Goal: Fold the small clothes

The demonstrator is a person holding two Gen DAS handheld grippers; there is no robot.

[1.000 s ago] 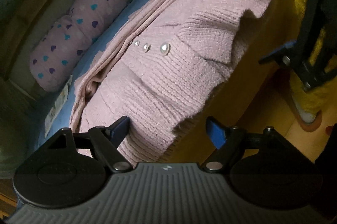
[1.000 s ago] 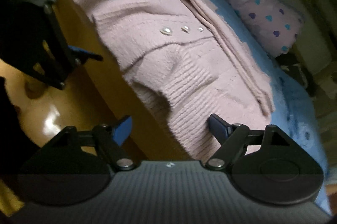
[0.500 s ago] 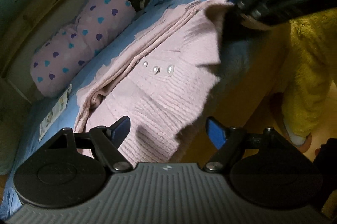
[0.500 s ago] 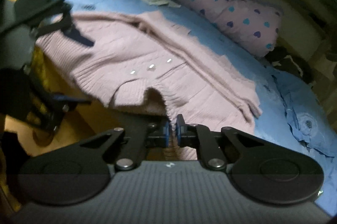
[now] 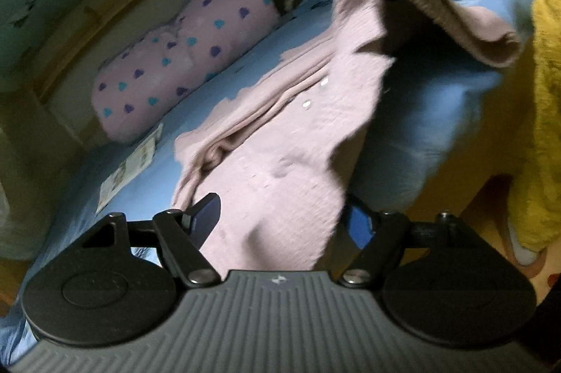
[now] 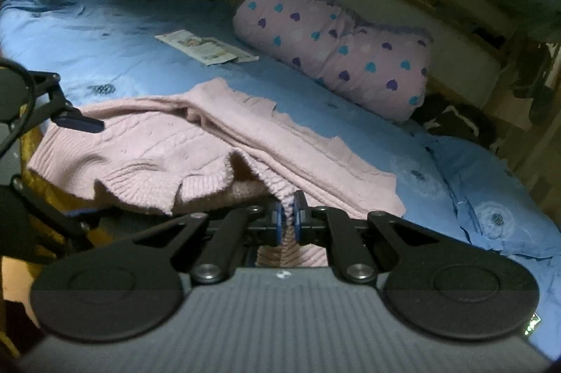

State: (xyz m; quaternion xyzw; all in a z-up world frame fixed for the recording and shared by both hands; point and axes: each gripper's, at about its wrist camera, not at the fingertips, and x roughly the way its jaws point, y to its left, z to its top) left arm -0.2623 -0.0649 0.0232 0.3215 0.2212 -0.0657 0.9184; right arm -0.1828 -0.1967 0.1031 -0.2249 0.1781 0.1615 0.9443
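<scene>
A pink knitted cardigan (image 6: 196,145) is lying across the near side of a bed covered by a blue sheet (image 6: 105,36), filling the middle of both views. In the right wrist view its ribbed hem is bunching up at lower centre, where the right tool (image 6: 288,218) is pinching a fold of it between closed fingers. In the left wrist view that same corner is being held up at the upper right of the frame, the fabric draping down and baring blue sheet beneath it; small pearly buttons (image 5: 306,104) are showing near the centre. The left tool (image 5: 280,218) is sitting at lower centre with its fingers spread wide, the cardigan's lower part lying between them without being gripped. In the right wrist view the left tool's dark blue fingertip (image 6: 79,122) is hovering at the cardigan's left edge. A pink pillow with heart prints (image 6: 336,47) is resting against the headboard at upper right, a folded paper (image 6: 207,52) lying on the sheet just left of it. Yellow fleece clothing (image 5: 540,127) is filling the right edge of the left wrist view
</scene>
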